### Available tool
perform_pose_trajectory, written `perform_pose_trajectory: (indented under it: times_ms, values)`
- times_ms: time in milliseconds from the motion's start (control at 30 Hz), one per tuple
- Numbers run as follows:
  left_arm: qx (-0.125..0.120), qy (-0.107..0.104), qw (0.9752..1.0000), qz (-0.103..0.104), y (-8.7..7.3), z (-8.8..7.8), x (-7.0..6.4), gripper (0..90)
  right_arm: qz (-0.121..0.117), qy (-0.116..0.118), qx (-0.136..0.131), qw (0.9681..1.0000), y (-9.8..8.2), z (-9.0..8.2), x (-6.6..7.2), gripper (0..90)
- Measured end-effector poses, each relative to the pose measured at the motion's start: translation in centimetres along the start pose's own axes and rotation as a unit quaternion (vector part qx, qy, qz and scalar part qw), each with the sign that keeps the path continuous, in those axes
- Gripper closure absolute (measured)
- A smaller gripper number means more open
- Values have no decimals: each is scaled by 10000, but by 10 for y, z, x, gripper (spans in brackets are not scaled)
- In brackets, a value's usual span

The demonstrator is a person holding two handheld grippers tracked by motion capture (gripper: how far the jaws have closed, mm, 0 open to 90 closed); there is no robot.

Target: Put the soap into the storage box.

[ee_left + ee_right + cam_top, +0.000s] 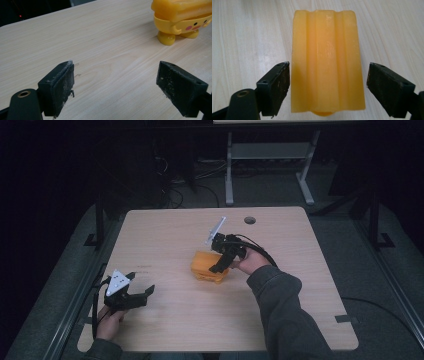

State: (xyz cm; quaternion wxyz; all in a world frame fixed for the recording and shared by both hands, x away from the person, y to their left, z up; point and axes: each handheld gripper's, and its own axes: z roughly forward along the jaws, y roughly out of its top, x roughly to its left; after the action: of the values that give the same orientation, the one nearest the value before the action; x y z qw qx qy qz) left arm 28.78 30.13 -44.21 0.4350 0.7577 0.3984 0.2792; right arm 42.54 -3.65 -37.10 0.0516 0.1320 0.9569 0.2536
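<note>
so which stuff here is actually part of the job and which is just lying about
In the job:
- yellow toy figure, standing on the table
- right gripper, open, jaws on either side of the toy's ridged top, not closed on it

Lying about or idle:
- left gripper, open, apart from the toy
- wooden table
- round hole in the tabletop near its far edge

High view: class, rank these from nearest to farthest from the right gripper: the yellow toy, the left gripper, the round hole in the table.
1. Yellow toy: directly under the right gripper, mid-table, between its open jaws.
2. Round hole: beyond the gripper, near the table's far edge.
3. Left gripper: far off by the near left corner.
</note>
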Motion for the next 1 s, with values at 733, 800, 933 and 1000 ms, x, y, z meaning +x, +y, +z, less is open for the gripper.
perform_pose_trajectory:
  times_ms: [733,800,933,1000]
  values:
    - [20,-5,10000,9,0,1,-1,140,172,-121,-182,9996,-24,-20,0,190]
    - [24,-9,10000,36,0,1,-1,140,200,-144,-178,9995,-27,-23,0,189]
    - [28,-7,10000,42,0,1,-1,140,234,-171,-215,9993,-31,-28,2,190]
    - [35,-4,10000,42,0,1,-1,140,261,-185,-221,9992,-34,-31,2,191]
